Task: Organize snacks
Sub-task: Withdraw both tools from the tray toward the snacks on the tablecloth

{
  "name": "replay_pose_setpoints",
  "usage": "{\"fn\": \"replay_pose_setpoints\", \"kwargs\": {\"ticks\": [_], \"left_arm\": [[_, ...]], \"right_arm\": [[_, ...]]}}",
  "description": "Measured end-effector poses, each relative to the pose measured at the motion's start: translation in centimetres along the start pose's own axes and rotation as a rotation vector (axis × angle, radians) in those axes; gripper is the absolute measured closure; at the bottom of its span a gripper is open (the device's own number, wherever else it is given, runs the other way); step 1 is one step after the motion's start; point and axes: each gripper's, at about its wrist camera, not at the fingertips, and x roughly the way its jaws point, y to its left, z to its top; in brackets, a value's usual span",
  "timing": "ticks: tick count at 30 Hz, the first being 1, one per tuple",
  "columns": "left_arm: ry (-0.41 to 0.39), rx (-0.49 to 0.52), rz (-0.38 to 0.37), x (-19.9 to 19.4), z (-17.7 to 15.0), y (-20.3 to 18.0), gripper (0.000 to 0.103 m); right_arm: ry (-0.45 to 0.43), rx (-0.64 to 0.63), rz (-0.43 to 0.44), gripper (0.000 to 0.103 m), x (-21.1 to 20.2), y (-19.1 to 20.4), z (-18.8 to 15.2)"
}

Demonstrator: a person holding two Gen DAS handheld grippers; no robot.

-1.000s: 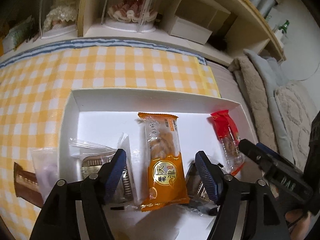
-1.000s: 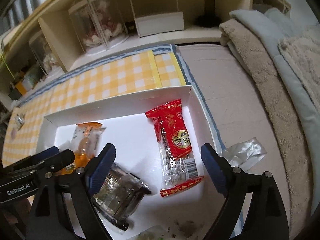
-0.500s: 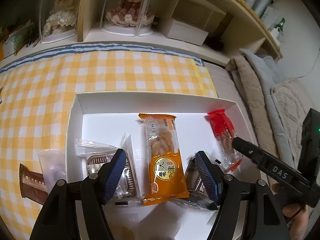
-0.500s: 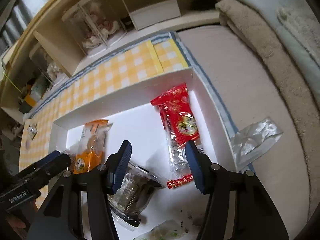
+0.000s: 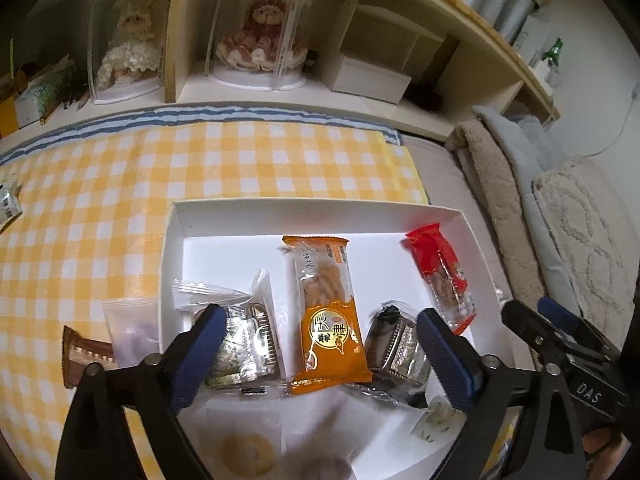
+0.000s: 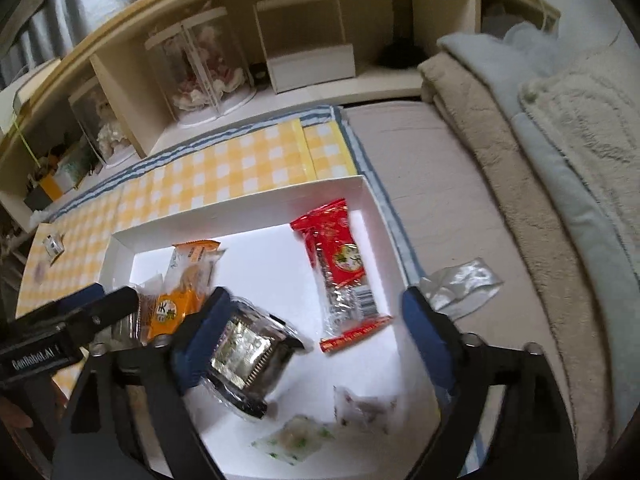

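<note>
- My left gripper (image 5: 320, 344) hangs over the shallow white cardboard tray (image 5: 320, 210), its blue-padded jaws opening wide and gripping nothing; the orange snack packet with a round yellow label (image 5: 326, 316) lies flat on the tray floor between them, clear of both pads.
- My right gripper (image 6: 316, 324) is likewise releasing, jaws spreading, nothing pinched; below the gap lies the lower end of the red snack packet with a clear window (image 6: 340, 264), near the tray's right wall.
- Just beside my right gripper's left finger sits a clear-wrapped dark pastry tray with a foil top (image 6: 248, 360). A second foil-topped pastry in clear wrap (image 5: 244, 344) lies near the tray's left wall, beside my left gripper's left finger.
- Small clear-wrapped sweets (image 6: 292, 442) rest at the tray's near end.
- Outside the tray, to its left, a small clear pouch (image 5: 130, 330) and a brown wrapper (image 5: 86, 356) lie on the yellow-and-white checked cloth (image 5: 120, 200); to its right, a crumpled clear wrapper (image 6: 464, 284) lies on the beige mattress surface (image 6: 440, 200).
- The cloth has a blue-striped edge and runs up to a cream wooden shelf unit (image 5: 400, 20) holding two dressed toy figures in clear display cases (image 5: 260, 32) and a white box (image 5: 370, 80).
- Folded beige and grey blankets (image 6: 540, 160) are piled along the right.
</note>
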Motion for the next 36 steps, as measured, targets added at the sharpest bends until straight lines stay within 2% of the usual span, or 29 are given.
{"fn": "replay_pose_setpoints", "kwargs": {"ticks": [3, 21, 36], "left_arm": [[-0.013, 0.006, -0.001, -1.3, -0.2, 0.0, 0.000], [-0.151, 0.041, 0.039, -12.3, -1.2, 2.1, 0.000], [-0.282, 0.066, 0.088, -22.7, -3.4, 7.1, 0.000]], "right_arm": [[-0.019, -0.005, -0.010, 0.000, -1.0, -0.1, -0.1], [-0.182, -0.040, 0.000, 0.000, -7.9, 2.9, 1.0], [-0.277, -0.160, 0.111, 0.000, -11.6, 10.8, 1.1]]}}
